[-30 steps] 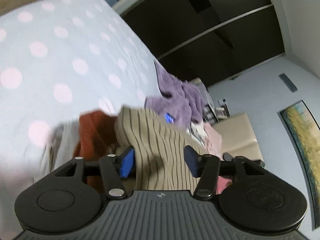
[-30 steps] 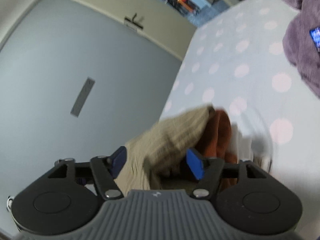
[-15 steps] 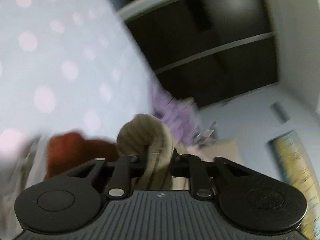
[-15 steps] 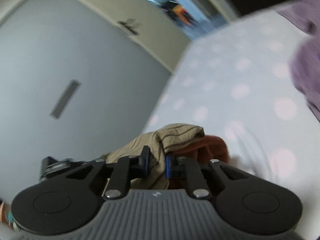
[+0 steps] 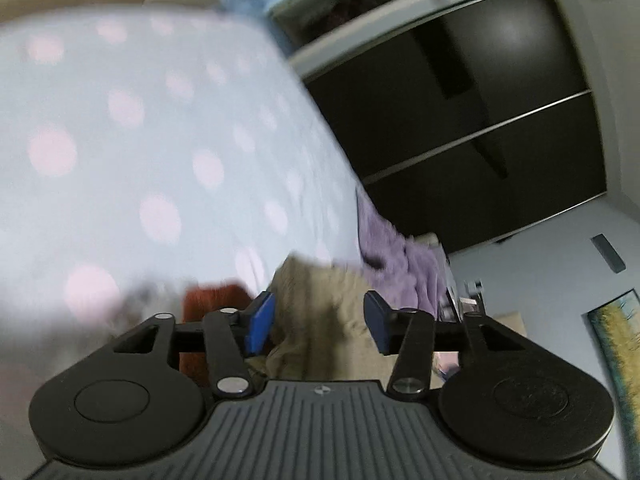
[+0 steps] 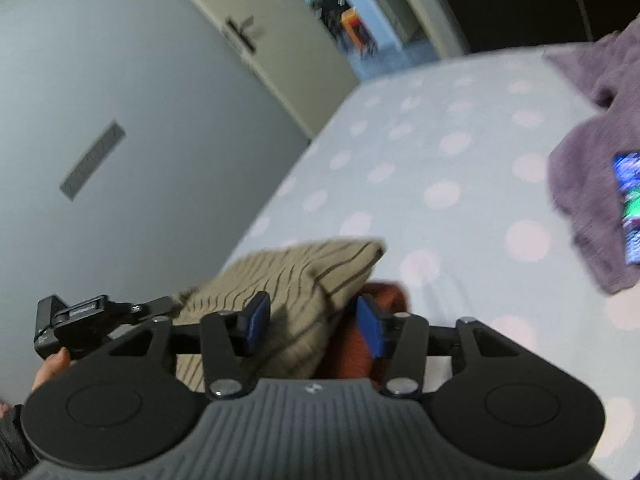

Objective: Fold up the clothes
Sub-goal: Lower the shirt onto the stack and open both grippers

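A beige striped garment (image 5: 316, 280) lies bunched on the polka-dot bed sheet (image 5: 140, 140), on top of a rust-red garment (image 5: 212, 300). My left gripper (image 5: 318, 322) straddles one end of the beige cloth. Its jaws are opening and the blue pads stand clear of the fabric between them. In the right wrist view the beige garment (image 6: 296, 268) sits between the fingers of my right gripper (image 6: 312, 326), whose jaws are also opening. The rust-red garment (image 6: 384, 296) shows just behind the right pad.
A purple fleece (image 6: 592, 168) with a bright blue screen-like object (image 6: 630, 208) on it lies further along the bed sheet (image 6: 440, 160). A hand (image 6: 48, 368) with the other gripper's body shows at the left. A dark wardrobe (image 5: 460, 120) stands beyond the bed.
Both grippers closed on the beige garment half a second ago and have since spread apart again. The cloth now lies lower on the rust-red garment.
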Tool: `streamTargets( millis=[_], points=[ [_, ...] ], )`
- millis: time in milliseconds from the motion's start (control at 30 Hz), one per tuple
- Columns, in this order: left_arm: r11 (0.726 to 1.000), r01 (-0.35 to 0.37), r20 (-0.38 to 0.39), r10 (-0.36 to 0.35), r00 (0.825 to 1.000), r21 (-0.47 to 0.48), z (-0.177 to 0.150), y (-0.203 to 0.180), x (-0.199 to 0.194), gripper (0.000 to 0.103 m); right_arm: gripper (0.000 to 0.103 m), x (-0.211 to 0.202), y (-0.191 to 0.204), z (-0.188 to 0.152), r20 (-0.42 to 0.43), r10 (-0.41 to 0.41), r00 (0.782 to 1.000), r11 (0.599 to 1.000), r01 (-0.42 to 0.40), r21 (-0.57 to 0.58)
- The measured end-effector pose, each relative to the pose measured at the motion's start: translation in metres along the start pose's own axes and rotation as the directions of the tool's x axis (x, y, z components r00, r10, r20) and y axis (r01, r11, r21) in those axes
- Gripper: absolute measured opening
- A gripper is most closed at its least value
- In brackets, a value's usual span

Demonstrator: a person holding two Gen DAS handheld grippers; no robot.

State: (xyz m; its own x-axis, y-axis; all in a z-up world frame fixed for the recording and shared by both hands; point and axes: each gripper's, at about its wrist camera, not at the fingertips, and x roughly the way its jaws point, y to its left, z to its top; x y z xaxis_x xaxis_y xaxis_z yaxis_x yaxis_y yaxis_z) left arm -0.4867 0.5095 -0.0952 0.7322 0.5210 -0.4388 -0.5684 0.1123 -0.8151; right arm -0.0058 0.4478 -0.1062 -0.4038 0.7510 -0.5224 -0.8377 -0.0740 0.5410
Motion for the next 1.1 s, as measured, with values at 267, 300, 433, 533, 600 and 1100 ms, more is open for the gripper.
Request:
streamTargets(
  millis=[267,300,433,533,600,1100],
  points=[
    [0.904,-0.051,0.101,0.009,0.995,0.424,-0.058,-0.079,-0.047,0.057,0.055,-0.084,0.048,-0.077,0.217,-0.071,0.974,0.958,0.127,-0.257],
    [0.899,-0.056,0.102,0.013,0.995,0.435,-0.067,-0.085,-0.046,0.057,0.055,-0.086,0.055,-0.091,0.221,-0.088,0.971,0.951,0.148,-0.272],
    [0.885,-0.05,0.098,0.005,0.995,0.462,-0.094,-0.096,-0.043,0.057,0.061,-0.096,0.064,-0.136,0.258,-0.133,0.957,0.947,0.199,-0.251],
    [0.89,-0.063,0.094,0.023,0.995,0.451,-0.099,-0.092,-0.039,0.057,0.077,-0.099,0.048,-0.153,0.269,-0.09,0.959,0.971,0.145,-0.192],
    [0.901,-0.07,0.093,0.033,0.995,0.429,-0.099,-0.089,-0.041,0.057,0.077,-0.091,0.04,-0.156,0.269,-0.091,0.959,0.976,0.139,-0.168],
    [0.928,-0.044,0.043,0.03,0.999,0.37,-0.106,-0.075,-0.024,0.057,0.004,-0.065,-0.019,-0.157,0.437,0.445,0.781,0.729,-0.6,0.329]
  ],
)
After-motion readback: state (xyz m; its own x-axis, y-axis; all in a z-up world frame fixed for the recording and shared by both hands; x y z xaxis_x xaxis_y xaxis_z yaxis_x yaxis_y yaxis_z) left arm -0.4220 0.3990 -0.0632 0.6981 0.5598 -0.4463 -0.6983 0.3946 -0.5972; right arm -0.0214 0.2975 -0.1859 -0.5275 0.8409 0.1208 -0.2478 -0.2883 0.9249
